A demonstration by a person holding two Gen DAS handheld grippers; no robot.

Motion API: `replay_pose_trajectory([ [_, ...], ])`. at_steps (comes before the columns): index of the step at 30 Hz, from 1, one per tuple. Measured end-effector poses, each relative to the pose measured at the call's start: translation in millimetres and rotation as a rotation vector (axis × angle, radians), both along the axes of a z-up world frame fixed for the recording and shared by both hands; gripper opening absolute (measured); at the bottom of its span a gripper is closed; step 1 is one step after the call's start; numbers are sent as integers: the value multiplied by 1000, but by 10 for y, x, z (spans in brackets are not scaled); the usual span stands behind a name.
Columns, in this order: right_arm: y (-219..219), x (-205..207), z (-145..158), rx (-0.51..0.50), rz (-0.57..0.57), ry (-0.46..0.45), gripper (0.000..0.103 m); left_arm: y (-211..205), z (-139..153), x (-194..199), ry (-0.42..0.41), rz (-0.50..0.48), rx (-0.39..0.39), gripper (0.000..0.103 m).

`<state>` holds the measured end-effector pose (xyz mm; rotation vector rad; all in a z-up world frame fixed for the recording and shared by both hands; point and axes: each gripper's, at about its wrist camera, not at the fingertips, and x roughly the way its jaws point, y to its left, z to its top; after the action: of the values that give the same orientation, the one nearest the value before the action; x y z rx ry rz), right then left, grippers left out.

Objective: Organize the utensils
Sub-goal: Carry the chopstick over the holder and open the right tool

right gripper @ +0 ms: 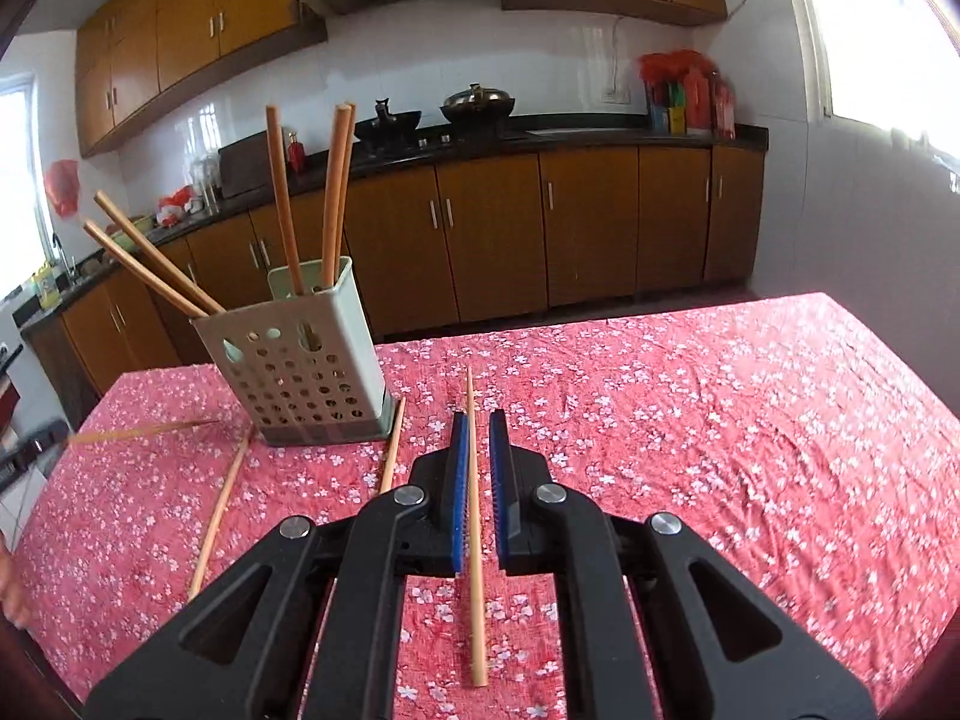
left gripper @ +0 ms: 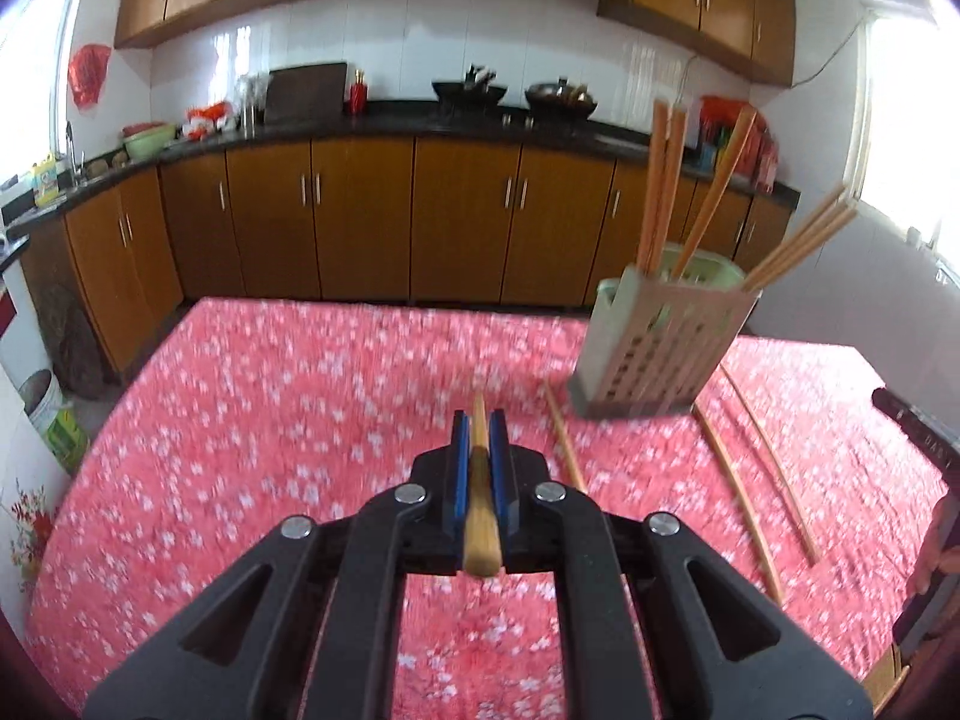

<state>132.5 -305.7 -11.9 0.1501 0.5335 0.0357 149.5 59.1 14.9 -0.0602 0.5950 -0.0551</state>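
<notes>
Above the worktop (right gripper: 720, 420), left tool (left gripper: 478, 438) and right tool (right gripper: 477, 438) each pinch a chopstick (right gripper: 474, 540); three lie loose beside the holder (right gripper: 300, 372). Best tilt each tip down, line it over the opening, then release

No text, label, brand or number can be read in either wrist view; the packages and bottles on the kitchen counter are too small and blurred for any lettering to be made out.
</notes>
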Motion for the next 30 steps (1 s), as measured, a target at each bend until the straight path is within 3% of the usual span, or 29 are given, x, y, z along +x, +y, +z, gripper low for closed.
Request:
replay_pose_trajectory([
  [3,29,93,-178,15,34,80,13,-31,-14,17,7,-8,9,8],
  [5,48,121,-337,20,39,136,29,-36,-79,15,23,-10,7,8],
  [9,130,174,-695,14,68,256,29,-41,-211,14,53,-10,-2,8],
  [15,190,165,-927,-21,70,328,18,-40,-223,0,55,-8,-6,8],
  [18,182,137,-944,-53,66,318,8,-48,-211,0,53,-7,-5,8],
  [23,101,112,-858,-41,52,294,7,-53,-157,-13,36,-7,-9,8],
  [30,-74,-61,-248,8,10,83,7,-28,79,-80,-32,-8,-13,8],
])
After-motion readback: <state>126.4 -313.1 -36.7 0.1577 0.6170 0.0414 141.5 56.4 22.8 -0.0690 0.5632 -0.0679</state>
